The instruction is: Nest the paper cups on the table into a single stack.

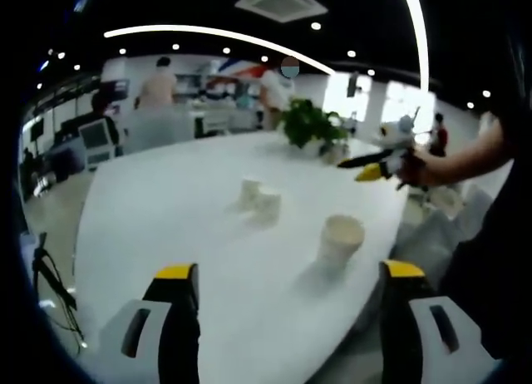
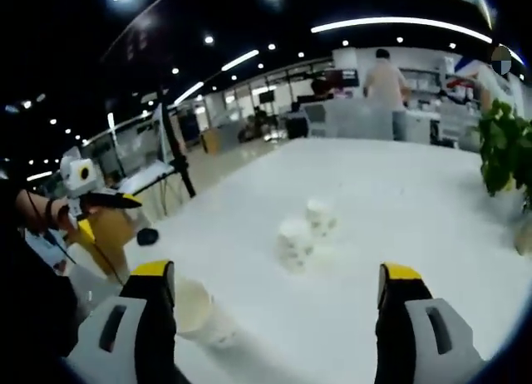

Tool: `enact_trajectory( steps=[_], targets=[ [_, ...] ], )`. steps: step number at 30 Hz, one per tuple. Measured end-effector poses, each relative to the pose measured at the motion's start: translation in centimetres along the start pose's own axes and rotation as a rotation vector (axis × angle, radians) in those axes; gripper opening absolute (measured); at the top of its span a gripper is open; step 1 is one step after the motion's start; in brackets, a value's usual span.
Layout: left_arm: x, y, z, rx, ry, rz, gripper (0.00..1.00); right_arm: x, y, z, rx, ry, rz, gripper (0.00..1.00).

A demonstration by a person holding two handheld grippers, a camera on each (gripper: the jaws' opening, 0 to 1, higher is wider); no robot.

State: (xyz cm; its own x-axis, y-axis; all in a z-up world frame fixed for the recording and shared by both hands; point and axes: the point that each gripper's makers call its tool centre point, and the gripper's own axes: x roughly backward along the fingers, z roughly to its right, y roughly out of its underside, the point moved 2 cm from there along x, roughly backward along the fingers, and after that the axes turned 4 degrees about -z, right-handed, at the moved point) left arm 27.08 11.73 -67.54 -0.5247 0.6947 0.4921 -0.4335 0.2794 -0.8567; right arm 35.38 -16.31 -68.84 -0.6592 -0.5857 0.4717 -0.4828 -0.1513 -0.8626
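Nearest you: your left gripper (image 1: 291, 288) and right gripper (image 2: 278, 288), jaws spread wide, nothing held. White table (image 1: 166, 209): one paper cup (image 1: 341, 238) near its edge, upright; two more cups (image 1: 259, 197) together mid-table. Far end: potted plant (image 1: 312, 126). Beyond: an office, desks, monitors, standing people, ceiling strip lights.

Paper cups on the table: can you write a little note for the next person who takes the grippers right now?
Left gripper: open, empty, raised over the near end of the white table.
Right gripper: open, empty, also above the table.
Cups: three paper cups stand upright. The nearest cup stands alone by the table edge. Two farther cups stand close together mid-table.
Done: nothing nested yet.
Left: pick up one cup, drop it into another, then add the third to make one stack.
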Motion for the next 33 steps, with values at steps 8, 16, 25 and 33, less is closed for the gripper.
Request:
enact_trajectory(
  steps=[8,16,25,33],
  targets=[
    [0.3,0.1,0.2,0.001,-0.005,-0.016,0.88,-2.8,-0.4,0.6,0.020,0.005,0.032,1.00],
    [0.9,0.2,0.0,0.004,-0.027,-0.034,0.88,-6.1,-0.4,0.7,0.028,-0.026,0.008,0.98],
    [1.3,0.2,-0.3,0.005,-0.049,-0.053,0.88,-8.9,0.0,1.2,0.038,-0.038,-0.028,0.92],
    [1.4,-0.6,-1.1,-0.001,-0.075,-0.051,0.88,-11.0,0.1,2.4,0.065,-0.028,-0.053,0.87]
  ],
)
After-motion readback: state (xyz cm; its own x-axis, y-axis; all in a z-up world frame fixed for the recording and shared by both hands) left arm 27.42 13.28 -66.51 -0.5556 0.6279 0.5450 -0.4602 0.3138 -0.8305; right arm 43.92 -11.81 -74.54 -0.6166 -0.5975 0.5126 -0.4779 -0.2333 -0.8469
